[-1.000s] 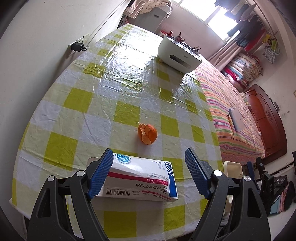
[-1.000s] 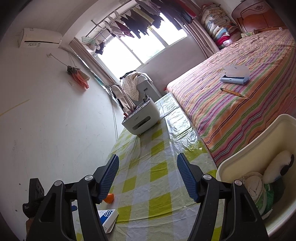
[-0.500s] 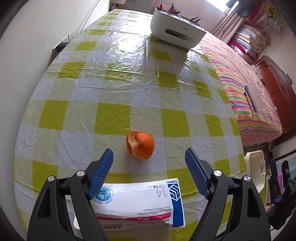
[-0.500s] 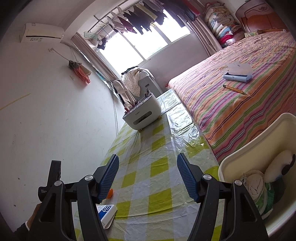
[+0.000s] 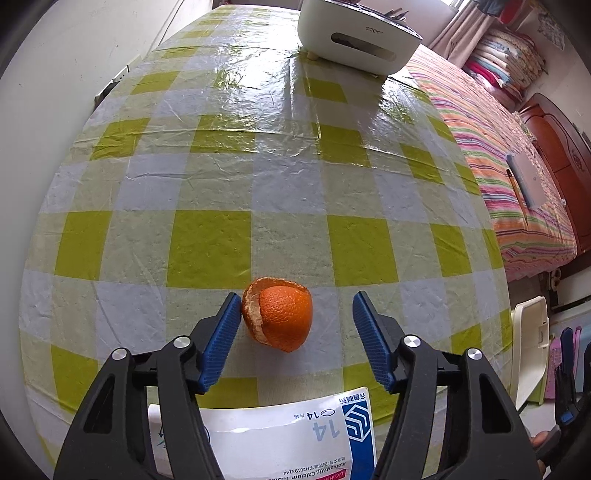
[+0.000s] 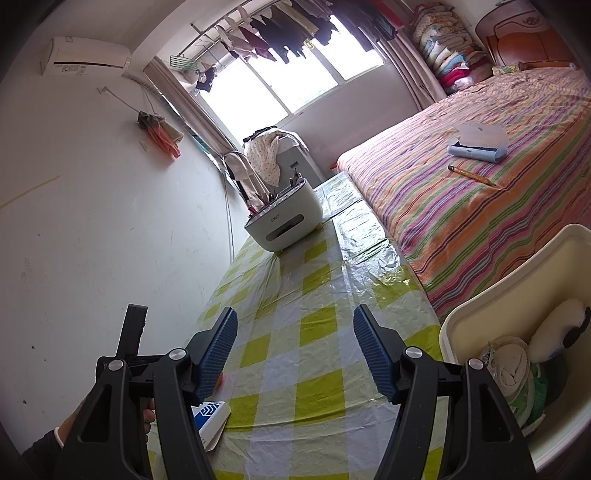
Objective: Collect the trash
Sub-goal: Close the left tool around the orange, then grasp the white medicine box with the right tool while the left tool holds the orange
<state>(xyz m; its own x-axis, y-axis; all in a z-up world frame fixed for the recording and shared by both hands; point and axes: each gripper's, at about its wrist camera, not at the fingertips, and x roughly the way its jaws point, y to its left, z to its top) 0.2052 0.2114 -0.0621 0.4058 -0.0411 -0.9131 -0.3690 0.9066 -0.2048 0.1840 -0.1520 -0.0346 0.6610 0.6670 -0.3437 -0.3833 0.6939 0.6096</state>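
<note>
L gripper (image 5: 293, 323) points steeply down at the orange peel (image 5: 279, 318), which lies on the checked tablecloth (image 5: 207, 177). Landmark = the peel. Jaws have just been closing w/ the peel between them: L pad looks to be touching the peel's pale edge, R pad is clear of it w/ a gap. So not clamped yet, nothing held.

The medicine box (image 5: 280, 437) lies just nearer the camera than the peel, under the gripper body. The white organizer (image 5: 356, 35) is well beyond the peel, at the far end of the table.

R gripper (image 6: 295, 354) hovers over the cloth, jaws apart, nothing between them; the bin (image 6: 491, 314), already holding some waste, sits off the table edge on the bed side of the peel.

Risks, as I judge them:
- Peel is off-centre toward the L pad, so a one-sided close could shove it sideways or roll it out of the jaws.
- Peel is a hollow curled shell: a hard squeeze may fold or tear it, and a bit drops on the way to the bin.
- Pads low + crinkly plastic cloth: tips may snag and drag the cloth, shifting the box.
</note>
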